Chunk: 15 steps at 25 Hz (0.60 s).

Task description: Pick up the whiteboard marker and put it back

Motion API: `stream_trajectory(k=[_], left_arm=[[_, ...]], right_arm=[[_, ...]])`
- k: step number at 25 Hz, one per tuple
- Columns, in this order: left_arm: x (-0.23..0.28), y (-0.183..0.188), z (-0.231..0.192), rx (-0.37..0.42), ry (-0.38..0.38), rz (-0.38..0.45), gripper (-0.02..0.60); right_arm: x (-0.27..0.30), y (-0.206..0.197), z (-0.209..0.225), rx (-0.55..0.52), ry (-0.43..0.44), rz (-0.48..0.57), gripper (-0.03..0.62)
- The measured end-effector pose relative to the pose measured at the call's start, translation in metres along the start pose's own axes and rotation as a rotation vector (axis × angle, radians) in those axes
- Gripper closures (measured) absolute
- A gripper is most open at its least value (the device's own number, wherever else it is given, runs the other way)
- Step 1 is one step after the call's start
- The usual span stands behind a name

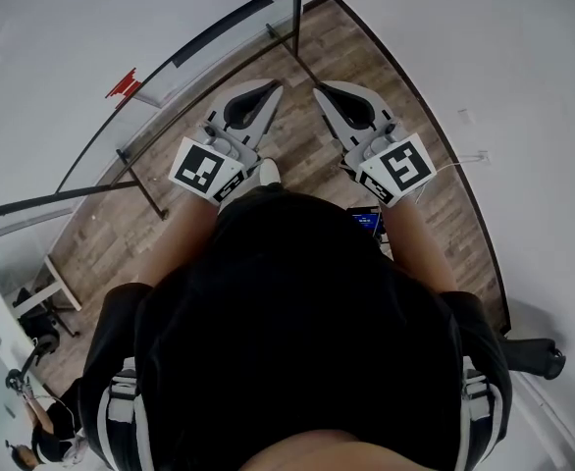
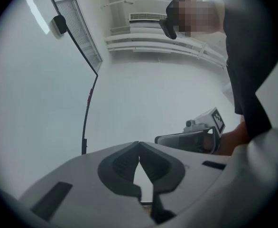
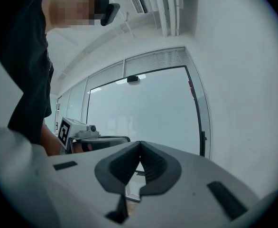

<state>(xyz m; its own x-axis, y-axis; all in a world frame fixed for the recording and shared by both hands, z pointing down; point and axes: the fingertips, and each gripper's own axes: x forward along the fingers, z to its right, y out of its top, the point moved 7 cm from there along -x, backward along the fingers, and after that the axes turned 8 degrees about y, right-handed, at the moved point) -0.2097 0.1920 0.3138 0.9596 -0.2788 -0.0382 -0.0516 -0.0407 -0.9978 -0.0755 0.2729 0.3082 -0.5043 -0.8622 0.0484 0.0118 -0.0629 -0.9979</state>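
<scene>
Noted left gripper [image 1: 271, 90] and right gripper [image 1: 320, 92] side by side over wooden floor [image 1: 307, 160], fingers [image 2: 120, 164] of both closed tip to tip on nothing. Found no whiteboard marker in any view. Judged pickup not started; must first locate marker, then part fingers.
</scene>
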Motion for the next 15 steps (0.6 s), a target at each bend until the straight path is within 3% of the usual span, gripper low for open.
stream_trajectory(k=[15], left_arm=[[0.029, -0.003, -0.095, -0.022, -0.057, 0.002, 0.577]], right_arm=[[0.083, 0.001, 0.041, -0.002, -0.058, -0.048, 0.597]])
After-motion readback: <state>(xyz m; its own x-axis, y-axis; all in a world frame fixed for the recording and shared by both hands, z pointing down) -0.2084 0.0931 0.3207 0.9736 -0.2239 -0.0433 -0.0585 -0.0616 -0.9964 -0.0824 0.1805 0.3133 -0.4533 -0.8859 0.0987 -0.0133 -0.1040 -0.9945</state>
